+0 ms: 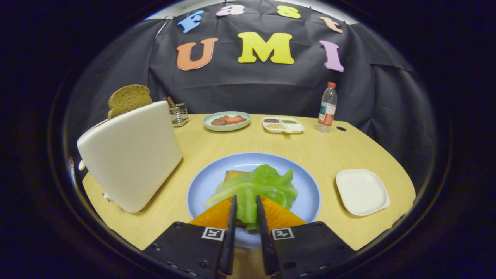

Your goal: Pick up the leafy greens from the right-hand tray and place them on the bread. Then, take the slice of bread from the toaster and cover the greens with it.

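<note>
Standing at the left of the wooden table [217, 149] is a white toaster [130, 155], tilted in this wide view, with a brown slice of bread [128, 99] poking up out of its top. Just behind its right shoulder sits a small wire holder [178, 114] with a few dark sticks in it, close to the black cloth wall [248, 89]. Moving right along the far side there is a pale green plate [226, 121] with something brown and something reddish on it, then a white divided dish [283, 124] holding small heaps of grains or seeds, then a clear plastic bottle [327, 107] with a red cap standing upright, and a small dark hole [341, 128] in the tabletop just beside it. Nearer, in the middle of the table, lies a big light blue plate [201, 186]. On it rests a slice of bread [232, 174], mostly hidden, with the leafy greens [259, 186] spread over it. The gripper [245, 203] hangs low over the near edge of that plate, its two fingers [232, 217] set a narrow gap apart with the near end of the greens lying between them; whether the fingers actually press on the leaf I cannot tell. Well off to the right, near the table's edge, sits a square white tray [362, 192].
</note>
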A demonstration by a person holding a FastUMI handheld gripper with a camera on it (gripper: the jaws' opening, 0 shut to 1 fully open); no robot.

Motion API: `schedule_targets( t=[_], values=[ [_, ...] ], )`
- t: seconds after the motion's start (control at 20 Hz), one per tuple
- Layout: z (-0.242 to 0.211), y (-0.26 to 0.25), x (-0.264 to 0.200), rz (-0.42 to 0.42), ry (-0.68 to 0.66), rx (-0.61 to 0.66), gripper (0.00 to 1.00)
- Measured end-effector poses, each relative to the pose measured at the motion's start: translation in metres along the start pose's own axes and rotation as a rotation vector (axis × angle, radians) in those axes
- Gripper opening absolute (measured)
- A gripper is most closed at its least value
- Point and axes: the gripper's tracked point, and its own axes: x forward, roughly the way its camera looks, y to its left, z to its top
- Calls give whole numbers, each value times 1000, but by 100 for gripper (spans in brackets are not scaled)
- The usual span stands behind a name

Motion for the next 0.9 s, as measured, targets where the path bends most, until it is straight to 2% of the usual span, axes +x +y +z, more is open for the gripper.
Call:
schedule_targets(
  t=[0.15, 0.4, 0.5, 0.9],
  values=[
    [4, 0, -4, 8, -11, -2, 41],
    [21, 5, -25, 32, -54, 20, 88],
    [35, 3, -37, 14, -91, 26, 96],
    [98, 24, -69, 24, -157, 57, 96]
  ],
)
